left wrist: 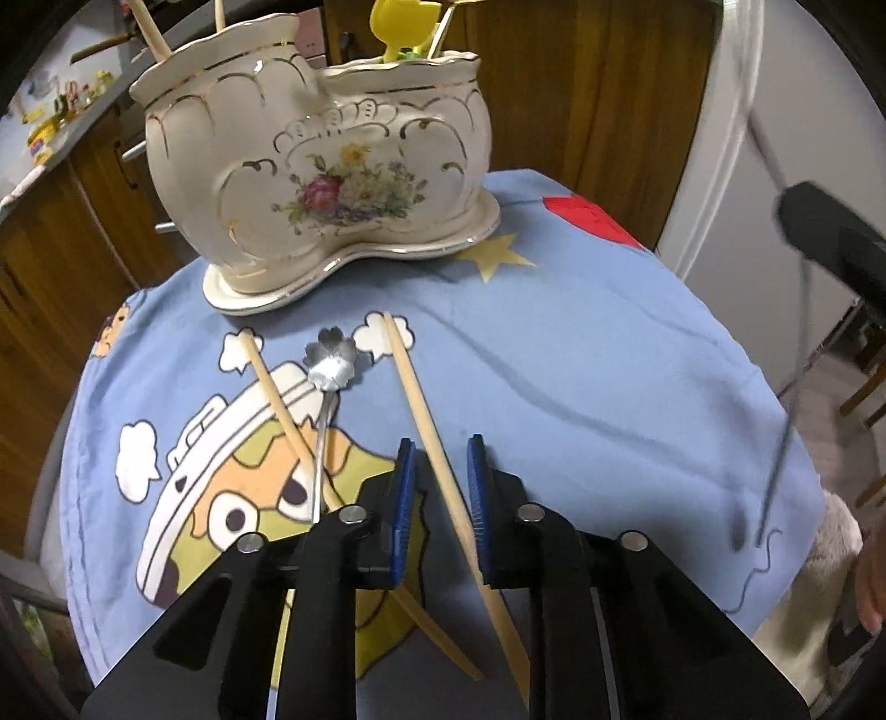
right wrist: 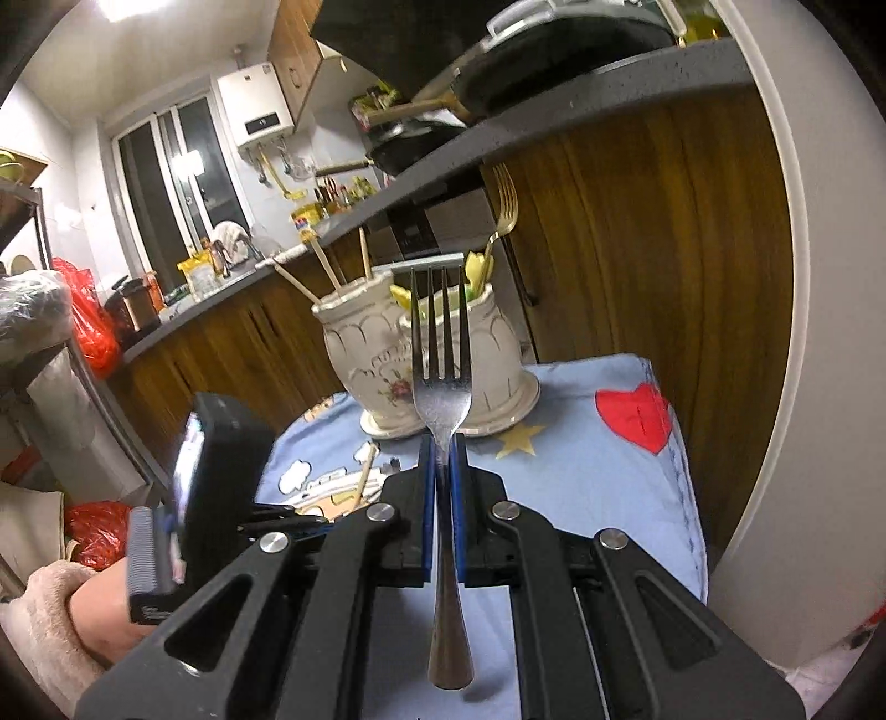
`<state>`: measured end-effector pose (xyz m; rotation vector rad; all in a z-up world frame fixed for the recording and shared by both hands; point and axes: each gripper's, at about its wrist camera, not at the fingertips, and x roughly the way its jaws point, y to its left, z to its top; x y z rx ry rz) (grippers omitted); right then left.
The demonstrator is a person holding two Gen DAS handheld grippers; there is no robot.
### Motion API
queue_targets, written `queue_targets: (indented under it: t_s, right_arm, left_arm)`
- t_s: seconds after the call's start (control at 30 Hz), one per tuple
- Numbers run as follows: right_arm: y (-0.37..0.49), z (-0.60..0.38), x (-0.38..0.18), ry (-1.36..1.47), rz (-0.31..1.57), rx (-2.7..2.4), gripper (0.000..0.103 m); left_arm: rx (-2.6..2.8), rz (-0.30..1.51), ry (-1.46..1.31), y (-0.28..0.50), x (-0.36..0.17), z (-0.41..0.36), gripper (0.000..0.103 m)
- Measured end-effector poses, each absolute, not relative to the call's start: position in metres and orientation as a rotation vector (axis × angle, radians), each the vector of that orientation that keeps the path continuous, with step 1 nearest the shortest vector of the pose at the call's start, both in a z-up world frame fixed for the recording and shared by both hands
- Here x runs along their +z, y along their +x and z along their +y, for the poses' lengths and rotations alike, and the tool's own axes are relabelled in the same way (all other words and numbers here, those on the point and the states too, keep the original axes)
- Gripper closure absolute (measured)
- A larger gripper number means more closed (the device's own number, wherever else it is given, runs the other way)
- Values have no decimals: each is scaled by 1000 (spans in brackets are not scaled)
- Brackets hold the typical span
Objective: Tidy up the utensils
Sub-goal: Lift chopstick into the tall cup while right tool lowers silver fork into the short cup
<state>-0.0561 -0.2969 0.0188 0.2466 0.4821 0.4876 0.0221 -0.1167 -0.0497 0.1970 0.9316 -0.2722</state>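
Round table under a light-blue cartoon-print cloth (left wrist: 581, 387), bearing every task object. Behind it, wooden kitchen cabinets (right wrist: 637, 232) beneath a grey countertop (right wrist: 554, 111).

Two-compartment ceramic utensil holder (left wrist: 315, 166), cream with gilt lines and a floral motif, upright on its matching base at the far edge of the cloth. Its left compartment contains wooden chopsticks; its right compartment contains a gold fork (right wrist: 503, 210) and yellow plastic utensils (left wrist: 401, 25).

Left gripper (left wrist: 440, 482), low over the cloth, jaws parted and empty; the blue pads straddle one wooden chopstick (left wrist: 437, 443) without touching it. This chopstick lies flat on the cloth and runs from near the holder's base back under the gripper.

Right gripper (right wrist: 442, 471), raised above the table's near side, blue pads clenched on the neck of a stainless steel fork (right wrist: 442, 387). The fork is held upright, tines uppermost, handle hanging below the pads.

Second wooden chopstick (left wrist: 277, 399), flat on the cloth, left of the first.

Small metal spoon (left wrist: 330, 360) with a flower-shaped bowl, lying between the two chopsticks, its thin handle crossing the second one.
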Motion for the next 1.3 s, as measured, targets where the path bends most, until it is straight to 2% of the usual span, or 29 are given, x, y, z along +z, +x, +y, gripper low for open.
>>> queue_targets:
  t_s: [0.03, 0.3, 0.77, 0.9, 1.03, 1.3]
  right_arm:
    - [-57, -298, 20, 247, 471, 489, 98]
    - [-65, -302, 27, 222, 390, 472, 98]
    - [-49, -285, 37, 172, 356, 433, 98]
    - [-38, -280, 50, 158, 327, 427, 98]
    - [-24, -278, 73, 162, 260, 413, 98]
    - [15, -267, 110, 193, 144, 419, 98]
  left_arm:
    - [-264, 927, 200, 23, -50, -116, 94]
    - [-305, 849, 149, 24, -41, -104, 97]
    - [-452, 580, 66, -4, 8, -72, 97]
    - [-495, 484, 30, -13, 29, -54, 97]
    - [-495, 316, -13, -19, 60, -34, 97]
    - [-427, 117, -126, 20, 101, 2, 97]
